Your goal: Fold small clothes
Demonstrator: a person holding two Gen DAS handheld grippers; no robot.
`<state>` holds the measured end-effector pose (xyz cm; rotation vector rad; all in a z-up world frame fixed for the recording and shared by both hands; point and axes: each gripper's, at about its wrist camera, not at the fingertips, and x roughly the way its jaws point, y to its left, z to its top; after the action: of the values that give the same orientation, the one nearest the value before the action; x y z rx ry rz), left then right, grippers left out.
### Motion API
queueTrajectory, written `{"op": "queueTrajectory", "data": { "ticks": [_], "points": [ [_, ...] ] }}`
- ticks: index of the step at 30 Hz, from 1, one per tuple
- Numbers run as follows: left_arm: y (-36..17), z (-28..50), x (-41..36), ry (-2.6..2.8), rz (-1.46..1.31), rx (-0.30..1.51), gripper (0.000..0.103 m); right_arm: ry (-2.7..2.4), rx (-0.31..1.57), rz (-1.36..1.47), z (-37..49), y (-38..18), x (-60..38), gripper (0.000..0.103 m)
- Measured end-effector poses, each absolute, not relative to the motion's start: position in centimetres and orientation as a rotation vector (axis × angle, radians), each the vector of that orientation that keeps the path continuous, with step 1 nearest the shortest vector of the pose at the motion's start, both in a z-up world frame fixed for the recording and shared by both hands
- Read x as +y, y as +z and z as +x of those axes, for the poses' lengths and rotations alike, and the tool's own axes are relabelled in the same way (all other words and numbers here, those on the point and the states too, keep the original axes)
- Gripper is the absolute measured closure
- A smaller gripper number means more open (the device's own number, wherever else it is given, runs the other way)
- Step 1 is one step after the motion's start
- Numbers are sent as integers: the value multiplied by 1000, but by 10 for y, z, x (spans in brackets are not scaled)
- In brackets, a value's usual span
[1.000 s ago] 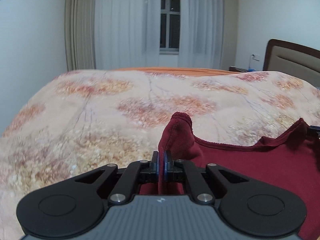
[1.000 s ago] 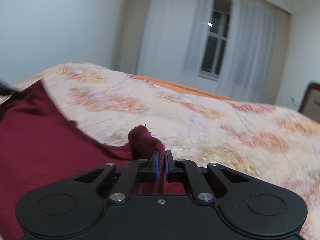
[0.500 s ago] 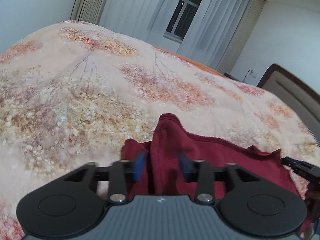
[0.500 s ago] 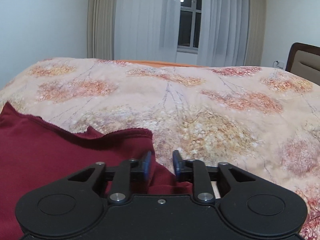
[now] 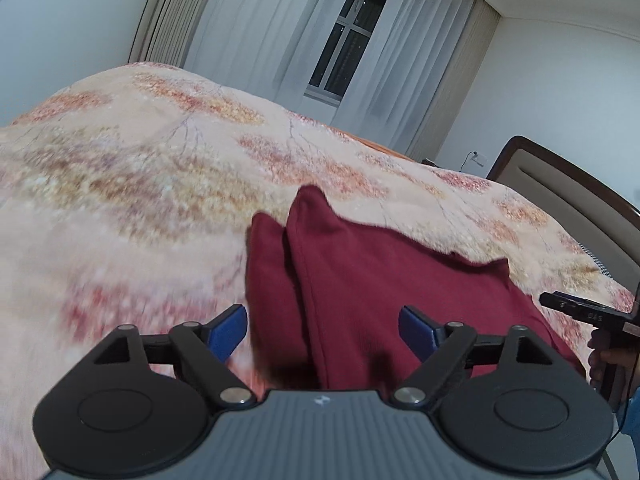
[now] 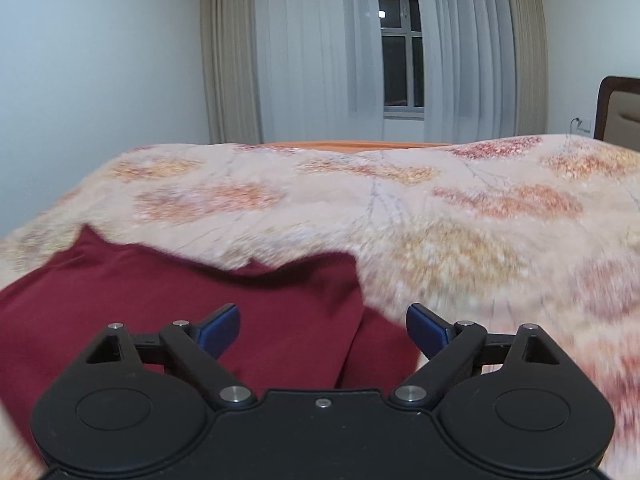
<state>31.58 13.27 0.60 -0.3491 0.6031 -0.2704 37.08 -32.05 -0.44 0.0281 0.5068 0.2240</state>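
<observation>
Garment (image 5: 380, 280), dark red, lies on the floral bedspread (image 5: 120, 184) with its long axis across both views and corners peaked away, near edge hidden behind left gripper (image 5: 322, 330) and right gripper (image 6: 322, 326), whose jaws, just opened, straddle the cloth without pressing it.

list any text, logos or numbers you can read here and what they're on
No readable words on the garment, the bedspread or the walls.
Small pale logo mark, not letters, on the left tongs' body.
Faint characters on the right tongs at the left view's edge: too small to read.
</observation>
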Motion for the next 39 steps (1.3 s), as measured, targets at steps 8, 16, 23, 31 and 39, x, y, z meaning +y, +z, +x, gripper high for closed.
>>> {"op": "queueTrajectory", "data": {
  "ticks": [8, 16, 23, 31, 39],
  "points": [
    [-11, 276, 129, -297, -327, 611, 37, 190, 465, 147, 263, -18, -322, 19],
    [-8, 287, 115, -319, -302, 637, 93, 145, 475, 301, 239, -40, -324, 84],
    [26, 281, 119, -296, -320, 561, 97, 117, 397, 305, 239, -10, -331, 92],
    [-8, 280, 126, -281, -350, 638, 97, 102, 449, 289, 239, -23, -328, 91],
    [-9, 268, 124, -259, -375, 607, 32, 127, 454, 130, 241, -23, -316, 50]
  ]
}}
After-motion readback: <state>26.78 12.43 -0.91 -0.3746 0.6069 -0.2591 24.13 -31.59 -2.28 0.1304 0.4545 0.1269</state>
